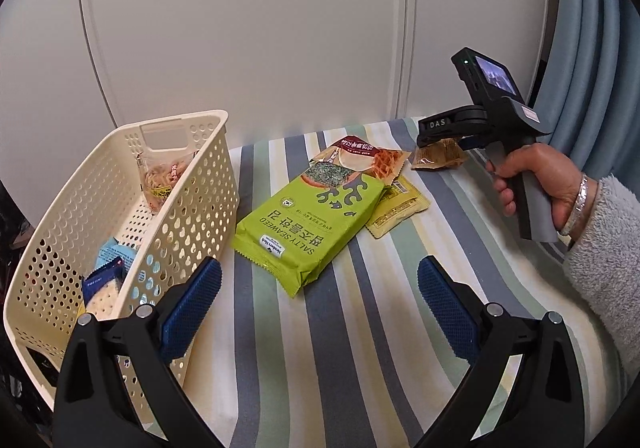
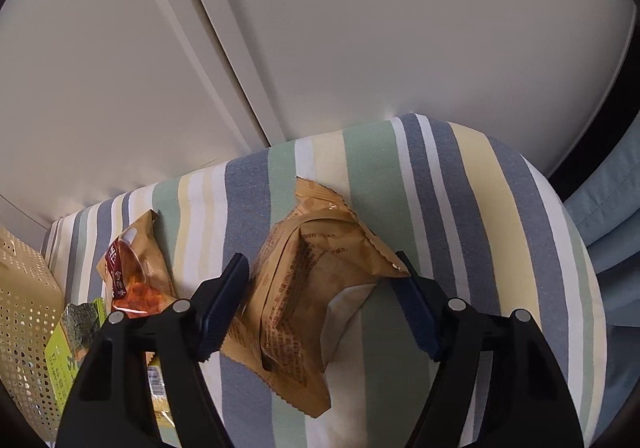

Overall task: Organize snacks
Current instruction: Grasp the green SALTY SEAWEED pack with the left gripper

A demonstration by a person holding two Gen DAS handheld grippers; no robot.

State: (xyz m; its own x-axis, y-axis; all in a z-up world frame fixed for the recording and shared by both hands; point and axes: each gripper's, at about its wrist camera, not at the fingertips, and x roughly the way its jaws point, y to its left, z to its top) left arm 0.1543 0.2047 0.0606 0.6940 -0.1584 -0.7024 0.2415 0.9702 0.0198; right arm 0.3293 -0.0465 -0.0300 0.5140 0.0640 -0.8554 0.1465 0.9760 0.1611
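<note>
A small brown snack packet [image 2: 304, 300] lies on the striped cloth between the fingers of my right gripper [image 2: 320, 272], whose jaws stand open on either side of it. The left wrist view shows that right gripper [image 1: 430, 140] low over the same brown packet [image 1: 438, 158] at the far right. A green seaweed pack [image 1: 308, 224] lies mid-table, over a waffle snack bag [image 1: 372, 156] and a yellow packet [image 1: 400, 208]. My left gripper [image 1: 318, 276] hovers open and empty in front of the seaweed pack. At left, the cream perforated basket [image 1: 192, 208] holds a clear snack bag [image 1: 160, 176] and a blue pack [image 1: 108, 272].
White cupboard doors [image 1: 280, 28] rise right behind the cloth's far edge. A blue curtain [image 1: 592, 48] hangs at the right. A person's hand [image 1: 536, 172] with a bracelet and a fleecy sleeve [image 1: 604, 260] holds the right gripper. The basket [image 2: 24, 308] shows at the right view's left edge.
</note>
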